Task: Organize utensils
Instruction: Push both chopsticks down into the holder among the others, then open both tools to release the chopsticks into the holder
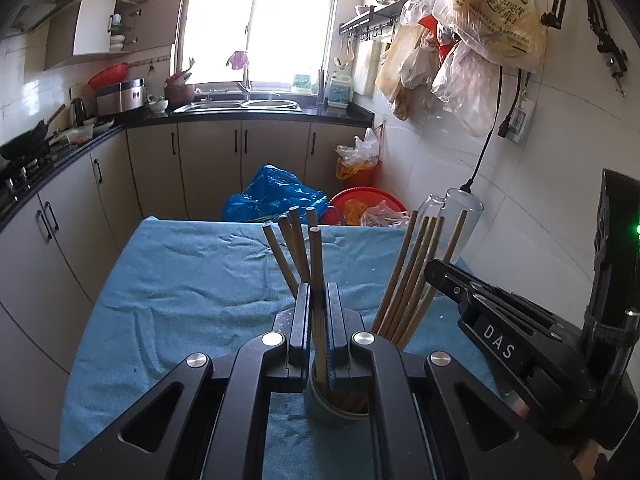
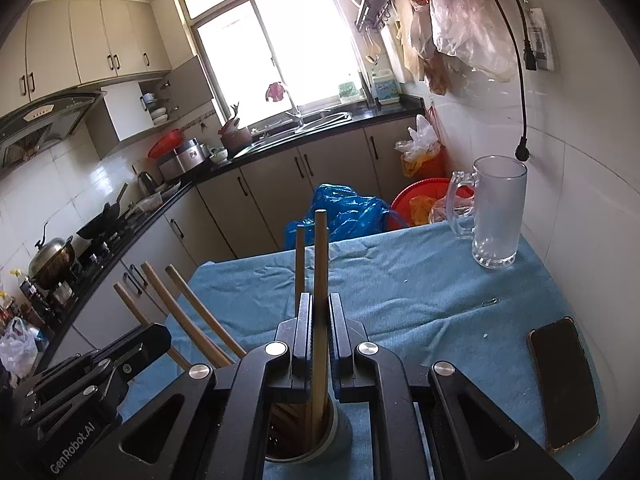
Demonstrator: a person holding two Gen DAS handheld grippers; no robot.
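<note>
A round grey utensil holder [image 1: 320, 408] stands on the blue cloth [image 1: 180, 280] with several wooden chopsticks upright in it. My left gripper [image 1: 318, 292] is just above it, shut on one wooden chopstick [image 1: 316, 256] whose lower end reaches into the holder. In the right wrist view the same holder [image 2: 340, 432] sits below my right gripper [image 2: 320, 300], which is shut on another chopstick [image 2: 321, 248] that dips into it. The two grippers are close together: the right gripper [image 1: 434, 274] shows beside a fan of chopsticks [image 1: 412, 276], and the left gripper [image 2: 154, 334] shows at lower left.
A clear glass mug [image 2: 498, 212] stands at the far right of the cloth, near the tiled wall. A dark phone [image 2: 564, 384] lies at the right edge and a paper clip [image 2: 490, 303] near it. Beyond the table are a blue bag [image 1: 276, 196], a red basin [image 1: 368, 204] and the kitchen counter.
</note>
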